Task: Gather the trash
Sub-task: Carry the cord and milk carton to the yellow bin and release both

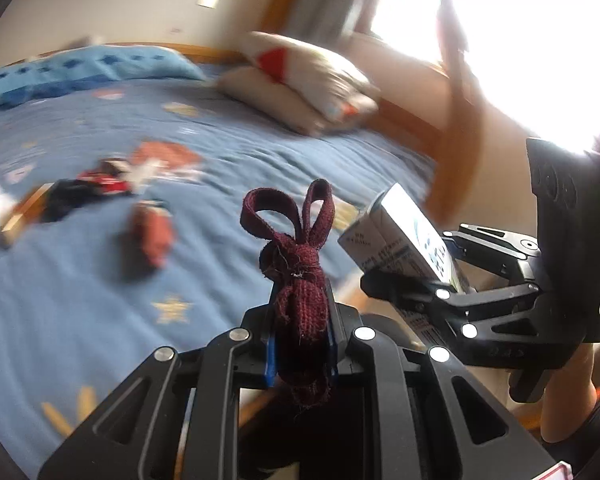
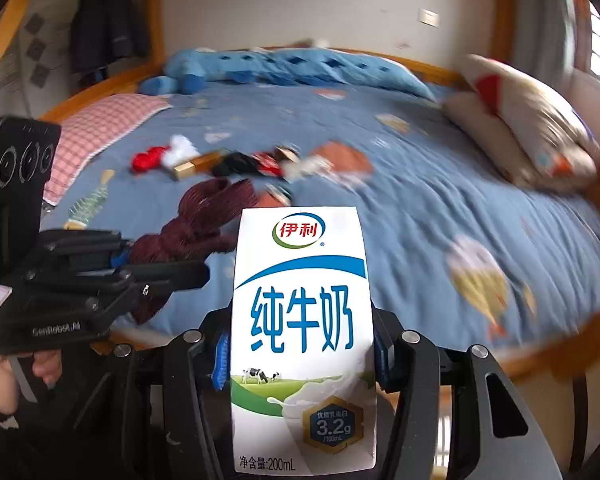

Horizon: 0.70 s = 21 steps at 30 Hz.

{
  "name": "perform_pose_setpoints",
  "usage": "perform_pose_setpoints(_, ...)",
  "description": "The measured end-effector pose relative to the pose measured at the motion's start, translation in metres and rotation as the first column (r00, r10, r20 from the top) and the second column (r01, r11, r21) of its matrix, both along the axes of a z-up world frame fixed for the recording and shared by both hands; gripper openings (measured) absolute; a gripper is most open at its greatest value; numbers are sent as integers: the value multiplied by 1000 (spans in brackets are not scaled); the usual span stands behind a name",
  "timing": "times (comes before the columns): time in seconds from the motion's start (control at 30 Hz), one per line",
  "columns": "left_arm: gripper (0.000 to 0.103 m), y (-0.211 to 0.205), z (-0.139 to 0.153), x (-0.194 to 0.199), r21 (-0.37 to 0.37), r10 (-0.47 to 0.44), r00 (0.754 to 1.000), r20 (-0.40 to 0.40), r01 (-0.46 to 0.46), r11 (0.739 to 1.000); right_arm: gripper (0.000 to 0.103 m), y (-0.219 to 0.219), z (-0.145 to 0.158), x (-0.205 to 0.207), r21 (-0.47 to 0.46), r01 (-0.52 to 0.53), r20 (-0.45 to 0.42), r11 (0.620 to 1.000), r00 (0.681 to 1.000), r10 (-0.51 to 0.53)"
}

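My left gripper is shut on a knotted dark red knit cloth, held above the near edge of the bed; it also shows in the right wrist view. My right gripper is shut on a white and blue milk carton, held upright just right of the left gripper; the carton also shows in the left wrist view. More litter lies in a loose row mid-bed: a red scrap, white tissue, a gold box, a black cloth and wrappers.
The bed has a blue patterned sheet in a wooden frame. A blue quilt lies at the far side, beige pillows on the right, a pink checked pillow on the left. Coats hang on the wall.
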<state>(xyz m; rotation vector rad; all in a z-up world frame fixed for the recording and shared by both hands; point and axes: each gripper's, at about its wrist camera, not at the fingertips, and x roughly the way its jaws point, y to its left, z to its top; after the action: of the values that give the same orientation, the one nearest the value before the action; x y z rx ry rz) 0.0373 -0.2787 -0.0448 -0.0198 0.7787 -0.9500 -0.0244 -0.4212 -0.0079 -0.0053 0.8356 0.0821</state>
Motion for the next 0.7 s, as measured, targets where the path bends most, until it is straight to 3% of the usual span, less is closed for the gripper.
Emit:
perform_pose_setpoints(0.17,18,-49,-6,-34,24,-155,988,-9,155,988,51,-42,-8,-60,17,164,-33,986,986,-163)
perform_pose_setpoints(0.3,18,-88,-14,-65,59,-275,961,-34,277,959,51,-74,-20,-104,42,289,-70,956,956,-286)
perform_pose_setpoints(0.5,18,-139,-36,-113,100,-439,893,-96,448,889,51,-111,-44,-176,47,460,-144,886,881,-450)
perform_pose_setpoints(0.7,18,-175,-65,-155,153,-530,831,-171,553,819,51,-136,-65,-235,56,584,-206,810,801,-563)
